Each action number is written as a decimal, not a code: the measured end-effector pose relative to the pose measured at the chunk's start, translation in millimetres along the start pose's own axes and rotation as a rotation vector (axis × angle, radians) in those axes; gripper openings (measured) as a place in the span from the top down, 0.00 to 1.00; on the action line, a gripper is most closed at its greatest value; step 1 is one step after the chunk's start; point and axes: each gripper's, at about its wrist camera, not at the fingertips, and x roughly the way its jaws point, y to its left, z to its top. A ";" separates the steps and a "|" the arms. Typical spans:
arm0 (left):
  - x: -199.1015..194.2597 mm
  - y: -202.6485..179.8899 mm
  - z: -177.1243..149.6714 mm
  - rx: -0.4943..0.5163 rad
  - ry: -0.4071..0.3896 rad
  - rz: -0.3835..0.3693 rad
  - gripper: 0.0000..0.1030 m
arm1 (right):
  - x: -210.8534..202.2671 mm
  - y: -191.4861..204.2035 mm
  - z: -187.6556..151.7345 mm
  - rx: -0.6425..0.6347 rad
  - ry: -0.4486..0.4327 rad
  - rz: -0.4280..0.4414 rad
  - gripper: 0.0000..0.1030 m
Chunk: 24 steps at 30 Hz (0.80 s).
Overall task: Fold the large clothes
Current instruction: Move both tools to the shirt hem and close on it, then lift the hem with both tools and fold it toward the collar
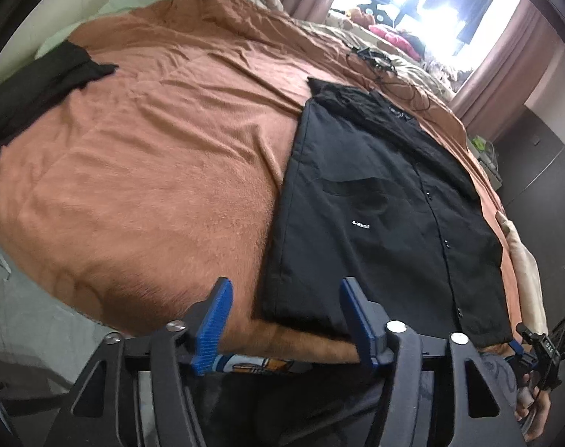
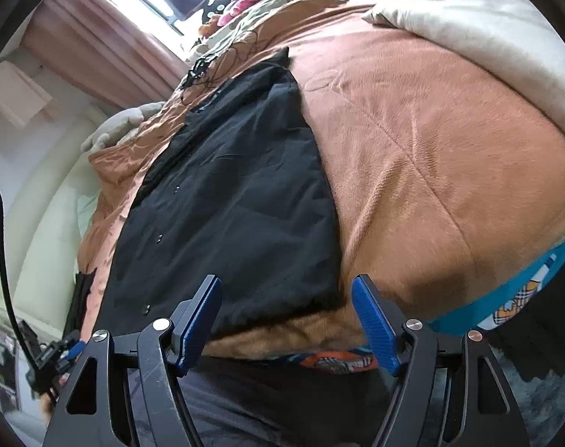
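Note:
A black button-up shirt (image 1: 379,223) lies flat on the orange-brown blanket (image 1: 152,156), folded into a long narrow panel with its hem at the near bed edge. It also shows in the right wrist view (image 2: 226,205). My left gripper (image 1: 286,320) is open and empty, just above the shirt's near left corner. My right gripper (image 2: 286,320) is open and empty, just above the shirt's near right corner and the blanket (image 2: 431,149). The right gripper also shows at the lower right of the left wrist view (image 1: 539,350).
Another black garment (image 1: 32,89) lies at the far left of the bed. Black cables (image 1: 379,63) lie beyond the shirt's collar. A cream quilt (image 2: 487,44) lies on the bed's right side. A window with pink curtains (image 1: 498,59) is behind the bed.

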 end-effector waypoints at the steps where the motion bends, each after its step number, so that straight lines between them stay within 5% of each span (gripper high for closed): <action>1: 6.3 1.3 2.7 -0.007 0.014 -0.004 0.47 | 3.8 -1.0 2.0 0.004 0.005 0.003 0.29; 6: 35.7 8.0 11.4 -0.061 0.087 -0.037 0.62 | 22.7 -5.2 15.8 0.034 0.030 0.011 0.30; 12: 51.3 5.7 14.8 -0.067 0.102 -0.054 0.64 | 30.9 -15.8 25.4 0.088 0.021 0.069 0.30; 24: 39.0 31.1 -2.6 -0.177 0.102 -0.168 0.65 | 28.2 -29.5 4.0 0.180 0.050 0.224 0.54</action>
